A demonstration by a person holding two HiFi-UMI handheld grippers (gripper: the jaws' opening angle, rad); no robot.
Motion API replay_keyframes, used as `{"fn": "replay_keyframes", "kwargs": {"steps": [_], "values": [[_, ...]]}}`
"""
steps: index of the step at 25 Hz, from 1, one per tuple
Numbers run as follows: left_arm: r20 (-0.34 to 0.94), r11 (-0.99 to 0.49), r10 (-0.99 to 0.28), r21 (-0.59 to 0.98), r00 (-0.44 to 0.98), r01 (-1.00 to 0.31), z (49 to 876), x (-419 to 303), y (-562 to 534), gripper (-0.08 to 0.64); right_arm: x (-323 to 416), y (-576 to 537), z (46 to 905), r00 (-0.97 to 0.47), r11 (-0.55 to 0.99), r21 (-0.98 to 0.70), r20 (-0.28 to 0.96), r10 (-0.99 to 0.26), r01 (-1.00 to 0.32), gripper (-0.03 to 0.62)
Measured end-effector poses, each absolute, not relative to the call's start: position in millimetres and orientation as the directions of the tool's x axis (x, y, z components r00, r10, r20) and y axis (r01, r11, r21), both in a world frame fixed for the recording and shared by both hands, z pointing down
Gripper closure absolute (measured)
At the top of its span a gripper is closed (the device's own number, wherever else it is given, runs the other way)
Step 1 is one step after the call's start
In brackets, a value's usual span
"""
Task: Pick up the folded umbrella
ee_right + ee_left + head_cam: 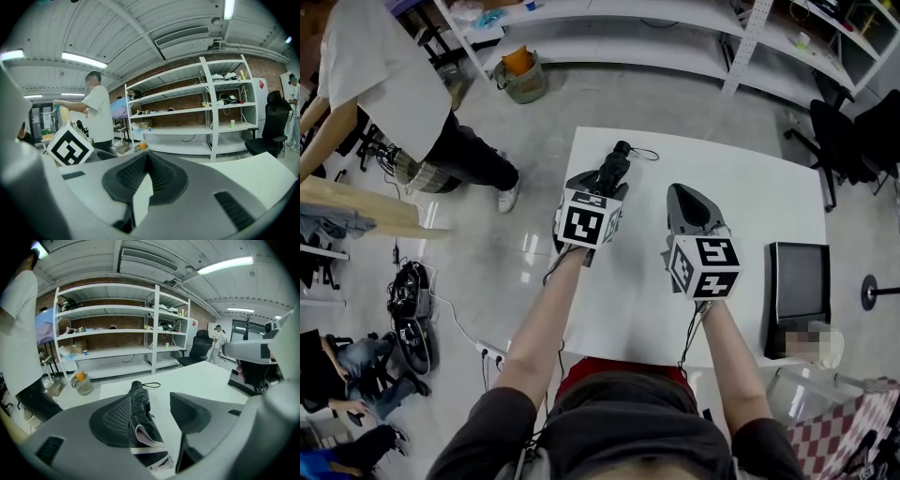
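Observation:
The folded black umbrella (617,159) lies on the white table (750,187), handle end and thin wrist loop (647,153) pointing away from me. My left gripper (600,186) hangs over its near half, open. In the left gripper view the umbrella (140,420) runs between the two wide-apart pads; the left pad (110,420) sits right beside the fabric and the right pad (190,411) stands off it. My right gripper (689,199) hovers over bare table to the umbrella's right. Its pads (164,178) meet at the tips with nothing between them.
A person in a white shirt (384,75) stands left of the table near a basket (522,77) on the floor. White shelves (609,28) run along the far wall. A black flat screen (799,281) sits off the table's right edge, and office chairs (853,131) stand at the far right.

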State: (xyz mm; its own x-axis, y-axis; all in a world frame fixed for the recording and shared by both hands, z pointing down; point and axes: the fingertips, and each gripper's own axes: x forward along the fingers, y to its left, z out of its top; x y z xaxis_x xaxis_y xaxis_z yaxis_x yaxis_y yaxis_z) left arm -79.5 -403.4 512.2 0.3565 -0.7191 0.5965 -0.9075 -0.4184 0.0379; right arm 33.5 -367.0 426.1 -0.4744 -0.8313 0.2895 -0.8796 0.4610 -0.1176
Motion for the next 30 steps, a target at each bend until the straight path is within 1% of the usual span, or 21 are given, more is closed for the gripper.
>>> {"fn": "replay_keyframes", "kwargs": {"steps": [6, 20, 30], "values": [[0.641, -0.400, -0.695, 0.032, 0.326, -0.916, 531.4, -82.2, -419.2, 0.313, 25.8, -386.0, 438.2, -0.490, 0.475, -0.126, 0.310, -0.815, -0.871, 0.574], [0.696, -0.358, -0.654, 0.059, 0.295, -0.932, 568.5, -93.3, -440.7, 0.301, 19.7, -413.6, 472.3, -0.498, 0.481, -0.143, 0.368, -0.785, -0.865, 0.574], [0.745, -0.362, -0.606, 0.054, 0.279, -0.931, 588.4, -93.5, -445.0, 0.296, 17.9, -419.9, 485.8, -0.502, 0.486, -0.147, 0.388, -0.773, -0.861, 0.574]]}}
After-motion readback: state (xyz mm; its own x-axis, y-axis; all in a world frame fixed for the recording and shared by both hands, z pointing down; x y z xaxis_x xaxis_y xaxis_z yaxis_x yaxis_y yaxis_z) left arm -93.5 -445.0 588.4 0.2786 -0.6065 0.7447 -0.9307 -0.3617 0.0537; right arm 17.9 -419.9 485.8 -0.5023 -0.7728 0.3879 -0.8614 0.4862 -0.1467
